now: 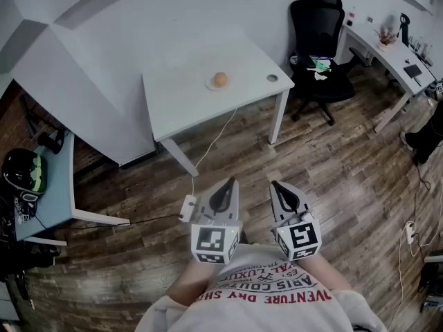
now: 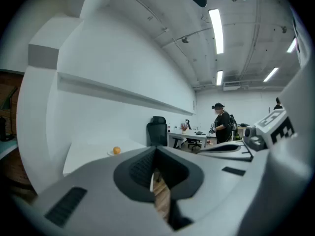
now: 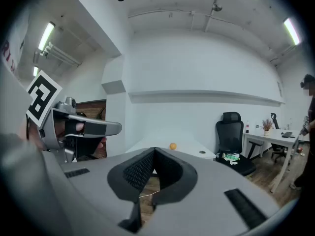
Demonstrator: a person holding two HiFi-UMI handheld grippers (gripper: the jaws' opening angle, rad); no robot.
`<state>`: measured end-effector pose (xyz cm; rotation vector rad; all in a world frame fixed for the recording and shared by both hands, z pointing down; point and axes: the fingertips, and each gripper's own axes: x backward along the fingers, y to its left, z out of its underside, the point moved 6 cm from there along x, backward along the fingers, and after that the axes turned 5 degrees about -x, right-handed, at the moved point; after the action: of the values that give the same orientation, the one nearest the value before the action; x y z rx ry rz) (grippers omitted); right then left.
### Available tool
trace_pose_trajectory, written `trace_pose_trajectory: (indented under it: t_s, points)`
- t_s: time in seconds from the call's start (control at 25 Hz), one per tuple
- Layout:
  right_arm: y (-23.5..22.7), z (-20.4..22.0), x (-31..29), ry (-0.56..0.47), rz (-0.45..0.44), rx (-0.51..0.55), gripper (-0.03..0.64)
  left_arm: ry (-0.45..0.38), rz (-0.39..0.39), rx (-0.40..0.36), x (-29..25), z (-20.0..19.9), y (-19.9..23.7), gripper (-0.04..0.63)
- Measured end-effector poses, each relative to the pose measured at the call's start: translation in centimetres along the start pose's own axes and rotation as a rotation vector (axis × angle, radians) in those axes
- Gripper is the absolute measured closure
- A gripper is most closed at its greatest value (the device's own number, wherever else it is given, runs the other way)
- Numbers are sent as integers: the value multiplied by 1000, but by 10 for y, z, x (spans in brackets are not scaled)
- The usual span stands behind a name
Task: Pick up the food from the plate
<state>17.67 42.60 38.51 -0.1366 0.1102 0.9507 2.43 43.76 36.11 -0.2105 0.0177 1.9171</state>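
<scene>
Left gripper (image 1: 230, 182) and right gripper (image 1: 276, 184) hang well short of the worktop (image 1: 180, 102)
Both sets of jaws are together, empty; orange food (image 1: 220, 79) sits on its plate (image 1: 210, 86) on that worktop.

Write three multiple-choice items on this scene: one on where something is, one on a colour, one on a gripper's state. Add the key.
1. Where is the orange food?
A. On the plate on the white table
B. Under that table
C. Beside the plate, off it

2. What colour is the office chair?
A. Red
B. White
C. Black

3. How do the left gripper's jaws stand?
A. Wide open
B. Closed together, nothing between them
C. Closed on the food

Key: 1 A, the head view shows the food sitting on the plate on the tabletop. 2 C, the chair's back and seat are black. 3 B, the left gripper view shows the jaw tips meeting with nothing between them, and the food lies far off on the table.
</scene>
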Motion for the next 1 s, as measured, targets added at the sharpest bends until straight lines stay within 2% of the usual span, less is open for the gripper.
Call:
trace_pose_trajectory:
  t_s: [0.44,1.0]
  points:
    - [2,5,-2,10,-8,-15,612,-17,-18,-18,3,-1,3,588]
    - [-23,15,4,3,53,-104,612,2,13,-5,-12,6,-5,588]
